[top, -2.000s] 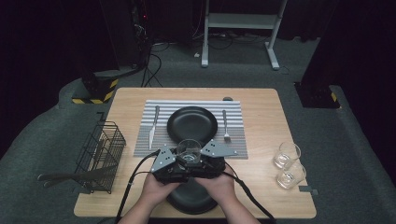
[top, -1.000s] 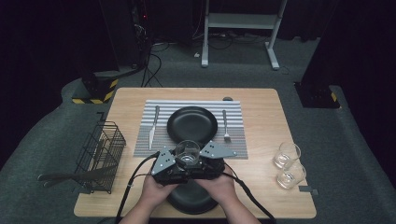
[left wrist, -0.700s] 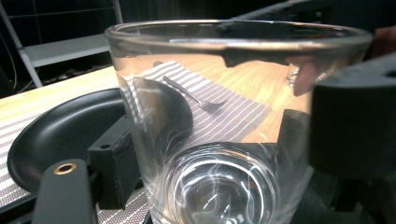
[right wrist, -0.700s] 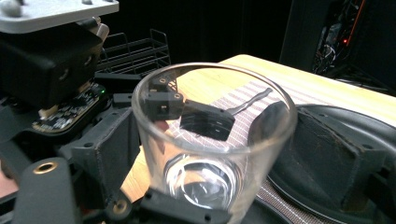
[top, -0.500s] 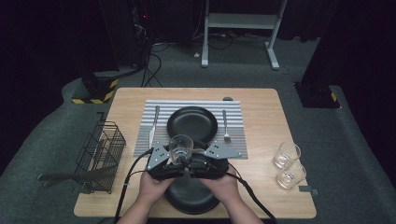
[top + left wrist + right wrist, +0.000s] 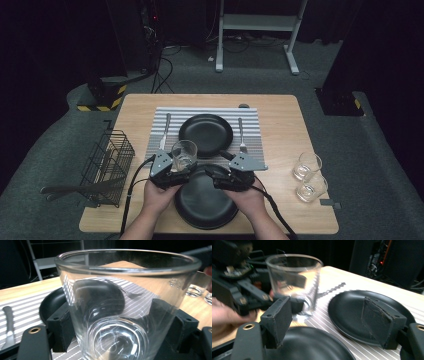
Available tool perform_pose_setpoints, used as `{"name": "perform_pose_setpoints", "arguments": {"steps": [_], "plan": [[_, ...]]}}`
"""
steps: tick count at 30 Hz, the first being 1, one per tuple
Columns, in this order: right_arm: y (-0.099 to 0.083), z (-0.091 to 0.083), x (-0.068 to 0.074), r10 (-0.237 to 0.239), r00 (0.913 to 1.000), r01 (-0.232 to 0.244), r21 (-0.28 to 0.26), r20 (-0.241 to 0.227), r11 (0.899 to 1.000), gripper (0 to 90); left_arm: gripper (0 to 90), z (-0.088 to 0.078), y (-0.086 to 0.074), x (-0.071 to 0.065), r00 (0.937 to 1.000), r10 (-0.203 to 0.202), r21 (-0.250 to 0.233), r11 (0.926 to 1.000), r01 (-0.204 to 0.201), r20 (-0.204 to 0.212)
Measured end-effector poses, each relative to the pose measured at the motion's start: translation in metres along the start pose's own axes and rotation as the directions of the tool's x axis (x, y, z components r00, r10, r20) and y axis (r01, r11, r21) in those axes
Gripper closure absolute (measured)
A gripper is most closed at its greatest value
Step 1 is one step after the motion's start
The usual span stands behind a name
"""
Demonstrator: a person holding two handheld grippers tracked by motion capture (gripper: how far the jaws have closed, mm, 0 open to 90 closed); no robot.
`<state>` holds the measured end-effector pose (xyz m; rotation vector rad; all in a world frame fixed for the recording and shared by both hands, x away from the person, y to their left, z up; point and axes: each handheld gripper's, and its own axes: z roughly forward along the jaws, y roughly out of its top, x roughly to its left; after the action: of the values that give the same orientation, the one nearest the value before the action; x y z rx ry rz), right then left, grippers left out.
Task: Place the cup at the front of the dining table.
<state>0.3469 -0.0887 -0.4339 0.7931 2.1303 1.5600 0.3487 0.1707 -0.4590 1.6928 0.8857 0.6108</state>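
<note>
Clear glass tumbler [image 6: 184, 154], unmarked and without readable writing, sits clamped between the left claw's [image 6: 184, 164] black pads at the near left edge of the striped placemat [image 6: 252, 116]. Its base is cut off in the left gripper view. The right claw [image 6: 220, 165] stands wide, just been closing, holding nothing, above two black plates [image 6: 352, 307].

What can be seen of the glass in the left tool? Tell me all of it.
The glass is a clear, empty tumbler with a thick rim and heavy base, widening slightly upward. It stands upright between the left tool's black pads, which press on its lower walls, over the striped placemat's near edge, beside the black plate.
</note>
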Motion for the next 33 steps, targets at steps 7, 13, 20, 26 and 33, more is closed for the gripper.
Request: {"name": "perform_pose_setpoints", "arguments": {"steps": [7,13,20,26,33], "plan": [[-0.018,-0.011,-0.018,0.013,0.9977,-0.015,0.027,0.067,1.0,27.5,22.6,-0.004,-0.004,0.015,0.9989,-0.02,0.014,0.9997,0.021,-0.042],[-0.031,-0.021,-0.031,0.007,0.9935,-0.011,0.035,0.114,0.999,31.2,22.6,-0.007,-0.007,0.026,0.9966,-0.035,0.019,0.9992,0.036,-0.075],[-0.049,-0.031,-0.041,0.005,0.9885,-0.017,0.077,0.151,0.997,31.3,22.6,-0.004,-0.013,0.038,0.9927,-0.066,0.031,0.9971,0.069,-0.102],[-0.067,-0.036,-0.05,0.021,0.9825,-0.04,0.098,0.185,0.994,31.0,22.6,0.0,-0.016,0.046,0.9902,-0.076,0.032,0.9962,0.081,-0.117],[-0.079,-0.039,-0.054,0.033,0.9744,-0.057,0.102,0.222,0.993,31.1,22.6,0.003,-0.018,0.048,0.9877,-0.089,0.036,0.9949,0.094,-0.128]]}}
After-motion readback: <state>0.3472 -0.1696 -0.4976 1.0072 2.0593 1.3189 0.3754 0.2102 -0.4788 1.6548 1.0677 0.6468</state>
